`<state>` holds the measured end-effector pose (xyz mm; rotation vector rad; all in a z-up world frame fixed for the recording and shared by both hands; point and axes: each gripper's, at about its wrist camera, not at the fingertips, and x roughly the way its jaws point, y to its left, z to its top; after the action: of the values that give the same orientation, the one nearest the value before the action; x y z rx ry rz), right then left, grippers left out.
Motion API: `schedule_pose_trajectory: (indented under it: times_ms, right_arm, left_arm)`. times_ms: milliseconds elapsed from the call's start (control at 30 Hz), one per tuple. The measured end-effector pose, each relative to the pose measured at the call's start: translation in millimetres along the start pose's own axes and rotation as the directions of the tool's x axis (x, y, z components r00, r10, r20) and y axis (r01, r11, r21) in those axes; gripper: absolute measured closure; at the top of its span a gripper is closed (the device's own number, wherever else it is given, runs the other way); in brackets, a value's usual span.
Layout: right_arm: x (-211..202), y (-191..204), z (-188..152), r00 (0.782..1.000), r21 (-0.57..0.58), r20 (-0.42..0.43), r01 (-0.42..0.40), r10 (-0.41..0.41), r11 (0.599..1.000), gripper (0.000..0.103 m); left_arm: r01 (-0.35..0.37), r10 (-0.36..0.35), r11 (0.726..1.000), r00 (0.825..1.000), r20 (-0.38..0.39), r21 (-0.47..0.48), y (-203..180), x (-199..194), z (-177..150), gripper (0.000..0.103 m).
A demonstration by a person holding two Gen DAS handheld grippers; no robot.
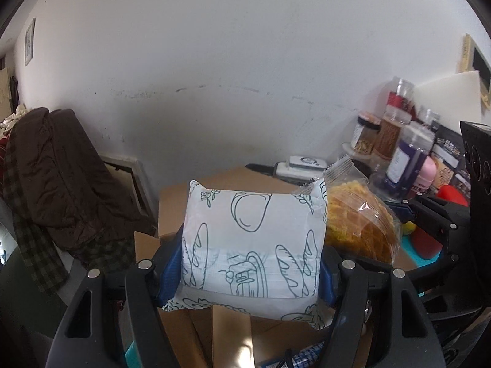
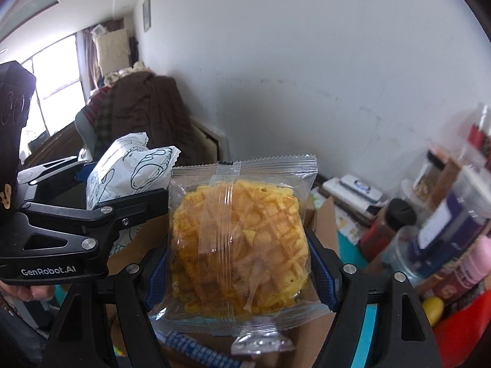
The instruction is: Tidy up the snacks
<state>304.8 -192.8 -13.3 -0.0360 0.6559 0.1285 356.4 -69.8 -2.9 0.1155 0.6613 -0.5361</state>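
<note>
The left tongs (image 1: pixel 250 271) are clamped on a white bread packet (image 1: pixel 253 245) printed with loaf drawings, its sides squeezed between the blue pads. Right beside it, the right tongs (image 2: pixel 242 271) grip a clear-wrapped yellow bun (image 2: pixel 239 245) the same way, both held up over cardboard boxes (image 1: pixel 227 334). The jars (image 2: pixel 454 214) at the right are blurred, their labels unreadable, and the boxes' contents are hidden.

Both the left gripper (image 1: pixel 251 263) and right gripper (image 2: pixel 242 263) are black-framed, with silver screws, blue-padded jaws and white "GenRobot.AI" lettering.
</note>
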Motion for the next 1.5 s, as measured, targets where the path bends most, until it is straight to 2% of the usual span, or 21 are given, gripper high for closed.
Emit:
schedule_pose_trajectory:
  times_ms: [233, 333, 433, 500, 867, 1267, 1433, 1500]
  right_arm:
    - [35.1, -7.2, -5.2, 0.997, 0.016, -0.083, -0.008, 0.009, 1.000, 0.026]
    - [45.3, -11.0, -6.7, 0.993, 0.019, -0.118, 0.003, -0.001, 1.000, 0.026]
    - [53.9, -18.6, -7.8, 0.988, 0.059, -0.152, -0.013, 0.022, 0.998, 0.026]
    - [58.4, -20.3, -7.3, 0.986, 0.060, -0.168, 0.001, 0.009, 0.998, 0.025]
    - [77.6, -17.5, -0.7, 0.965, 0.002, -0.258, 0.055, -0.052, 0.998, 0.024]
    - [85.0, -15.2, 0.2, 0.946, -0.023, -0.316, 0.064, -0.068, 0.998, 0.021]
    - [76.9, -14.6, -0.2, 0.947, -0.043, -0.308, 0.078, -0.088, 0.996, 0.016]
    - [73.3, -14.7, -0.2, 0.947, -0.046, -0.306, 0.085, -0.095, 0.995, 0.016]
  left_arm:
    - [-0.069, 0.069, 0.998, 0.994, -0.084, 0.001, 6.7, 34.0, -7.3, 0.033]
    - [-0.114, 0.115, 0.993, 0.983, -0.145, 0.014, 9.0, 47.4, -11.6, 0.033]
    - [-0.122, 0.122, 0.992, 0.973, -0.197, 0.012, 13.1, 57.4, -16.6, 0.033]
    - [-0.129, 0.128, 0.992, 0.966, -0.226, 0.010, 15.9, 63.1, -20.3, 0.033]
    - [-0.160, 0.169, 0.986, 0.945, -0.281, 0.056, 10.0, 76.6, -19.9, 0.033]
    - [-0.188, 0.191, 0.981, 0.907, -0.374, 0.047, 11.2, 90.1, -17.9, 0.031]
    - [-0.203, 0.207, 0.978, 0.901, -0.381, 0.050, 7.6, 87.0, -18.1, 0.029]
    - [-0.205, 0.210, 0.977, 0.904, -0.373, 0.052, 5.5, 82.4, -17.4, 0.028]
